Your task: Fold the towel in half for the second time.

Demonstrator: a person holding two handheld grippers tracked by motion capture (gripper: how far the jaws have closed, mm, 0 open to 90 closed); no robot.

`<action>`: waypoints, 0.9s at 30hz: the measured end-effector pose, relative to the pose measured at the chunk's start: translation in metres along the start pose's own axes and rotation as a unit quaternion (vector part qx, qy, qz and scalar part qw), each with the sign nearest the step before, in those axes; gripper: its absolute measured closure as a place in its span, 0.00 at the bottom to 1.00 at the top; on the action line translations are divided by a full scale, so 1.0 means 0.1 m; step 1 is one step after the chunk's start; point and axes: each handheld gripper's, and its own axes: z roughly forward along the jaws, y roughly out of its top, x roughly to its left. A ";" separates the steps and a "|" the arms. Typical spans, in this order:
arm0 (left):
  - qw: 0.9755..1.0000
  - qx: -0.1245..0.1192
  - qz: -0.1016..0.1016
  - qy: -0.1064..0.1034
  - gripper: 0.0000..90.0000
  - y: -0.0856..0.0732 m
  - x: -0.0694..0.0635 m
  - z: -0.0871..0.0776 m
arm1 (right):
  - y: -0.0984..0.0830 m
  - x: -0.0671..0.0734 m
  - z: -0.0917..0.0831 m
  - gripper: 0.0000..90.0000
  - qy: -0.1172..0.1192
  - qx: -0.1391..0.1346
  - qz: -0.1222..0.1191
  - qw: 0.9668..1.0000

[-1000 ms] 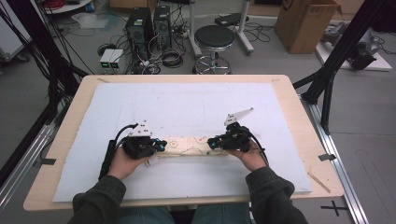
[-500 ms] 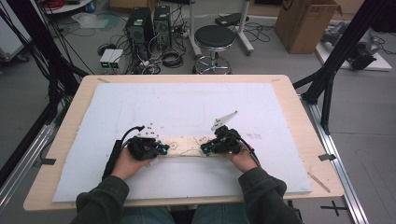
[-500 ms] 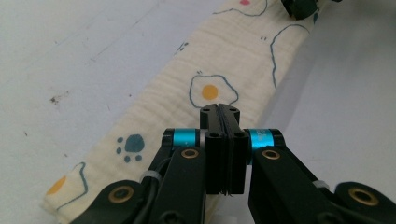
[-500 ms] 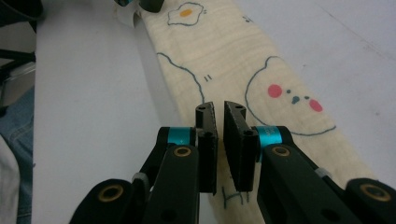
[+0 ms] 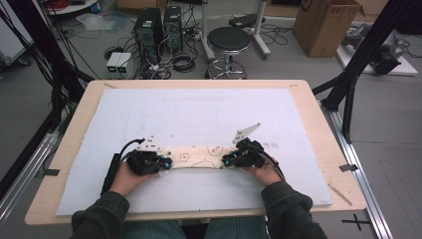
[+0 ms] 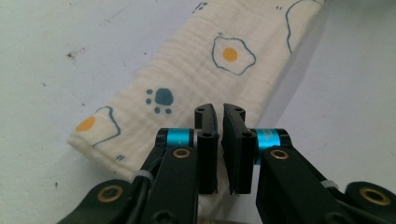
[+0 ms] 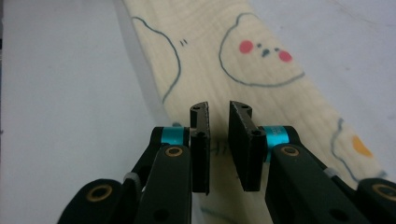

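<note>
A long, narrow folded cloth (image 5: pixel 199 155), cream with fried-egg, paw and bear prints, lies flat across the near part of the white mat (image 5: pixel 199 114). My left gripper (image 5: pixel 166 163) is at its left end and my right gripper (image 5: pixel 226 162) at its right end, both pointing inward. In the left gripper view the jaws (image 6: pixel 219 112) stand a narrow gap apart above the cloth (image 6: pixel 196 60). In the right gripper view the jaws (image 7: pixel 218 109) are a bit wider apart over the cloth (image 7: pixel 224 65). Both pairs have just been opening; the pads press on nothing.
The mat covers most of a wooden table (image 5: pixel 308 99), leaving bare wood at its edges. On the floor beyond the far edge are a round black stool (image 5: pixel 229 40), computer cases with cables (image 5: pixel 159 25) and a cardboard box (image 5: pixel 328 22). Black frame posts flank the table.
Both hands stay almost in place at the cloth's ends. The jaws of both grippers have parted slightly, and the cloth now lies flat on the mat.
</note>
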 end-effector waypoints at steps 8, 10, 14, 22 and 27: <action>1.000 0.000 0.002 0.010 0.76 -0.04 0.01 -0.05 | -0.19 -0.05 -0.17 0.76 -0.025 -0.007 -0.004 1.000; 1.000 0.004 0.003 0.011 0.73 -0.04 0.01 -0.05 | -0.22 -0.06 -0.20 0.73 -0.027 -0.008 -0.005 1.000; 1.000 -0.004 -0.004 0.006 0.68 -0.04 0.04 -0.06 | -0.26 -0.08 -0.23 0.69 -0.028 -0.015 -0.005 0.999; 0.998 -0.050 -0.038 0.005 0.56 0.03 0.21 -0.14 | -0.11 -0.11 -0.33 0.53 -0.039 -0.059 -0.020 0.997; 0.999 -0.014 -0.038 -0.002 0.52 -0.01 0.24 -0.04 | -0.09 -0.15 -0.21 0.47 -0.047 -0.033 -0.030 0.998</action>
